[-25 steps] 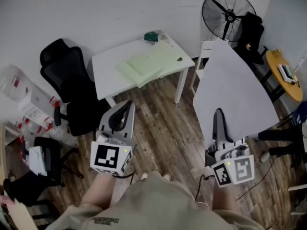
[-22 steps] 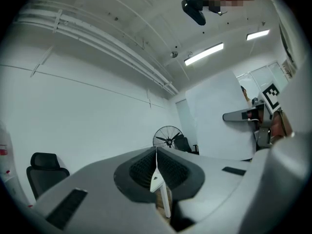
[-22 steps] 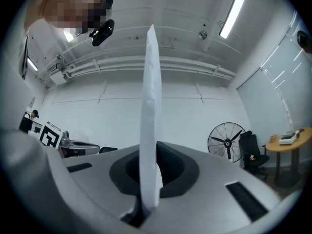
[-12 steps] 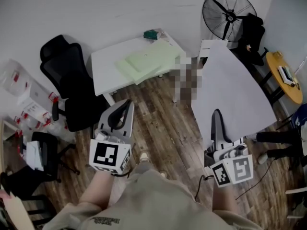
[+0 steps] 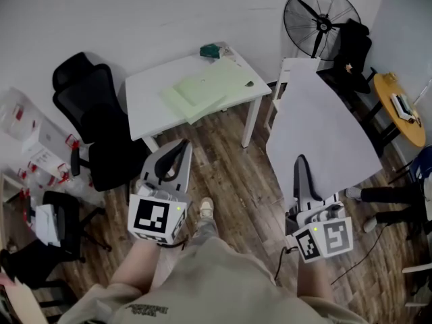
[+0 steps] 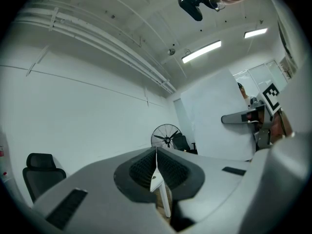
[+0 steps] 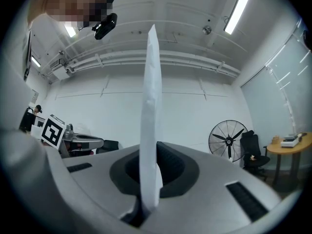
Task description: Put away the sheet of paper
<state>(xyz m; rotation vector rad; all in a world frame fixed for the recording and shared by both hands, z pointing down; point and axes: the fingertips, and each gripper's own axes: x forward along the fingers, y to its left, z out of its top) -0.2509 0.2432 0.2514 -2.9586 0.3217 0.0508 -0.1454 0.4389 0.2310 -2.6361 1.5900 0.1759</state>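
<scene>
Head view: fingers of the right gripper [image 5: 302, 173] grasp the sheet [image 5: 324, 127], which fans away; the counter [image 5: 145, 103] lies nearer the empty, clenched left gripper [image 5: 177, 157].

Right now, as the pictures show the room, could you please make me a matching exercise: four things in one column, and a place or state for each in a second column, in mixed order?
Things:
1. sheet of paper
2. left gripper
3. fan
4. pale green pad

Places or states:
A. lies on the white table
B. jaws together, nothing between them
C. clamped upright in the right gripper
D. stands by the wall

Pairs: 1-C, 2-B, 3-D, 4-A
</scene>
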